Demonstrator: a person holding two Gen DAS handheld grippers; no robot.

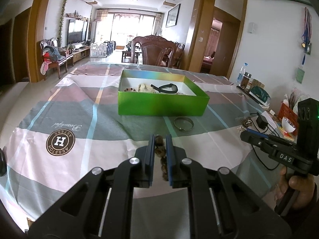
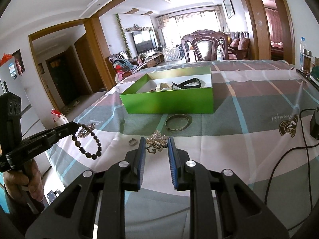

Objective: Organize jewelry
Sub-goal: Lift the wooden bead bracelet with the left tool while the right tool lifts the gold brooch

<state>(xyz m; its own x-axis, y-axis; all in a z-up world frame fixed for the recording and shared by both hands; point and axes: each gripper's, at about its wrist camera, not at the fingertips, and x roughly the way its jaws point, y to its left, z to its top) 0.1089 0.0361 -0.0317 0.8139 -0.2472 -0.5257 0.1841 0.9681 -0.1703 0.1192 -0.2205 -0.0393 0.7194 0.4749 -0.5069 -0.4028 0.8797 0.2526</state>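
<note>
Bead bracelet [image 2: 87,141] hangs pinched in left gripper [image 1: 160,139], above the surface [image 1: 79,103] — green box [image 1: 159,103] ahead. Right gripper [image 2: 155,141] narrow, holding nothing — brooch [image 2: 156,141] between its fingers, bangle [image 2: 177,122] beyond.

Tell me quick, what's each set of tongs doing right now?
Left tongs: closed on the dark bead bracelet, which dangles from them.
Right tongs: open, nothing gripped, a pearl brooch lying between the tips.

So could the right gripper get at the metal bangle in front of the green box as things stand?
Probably yes: the right gripper stands open, and only the pearl brooch lies between it and the bangle, which sits flat and uncovered.
</note>
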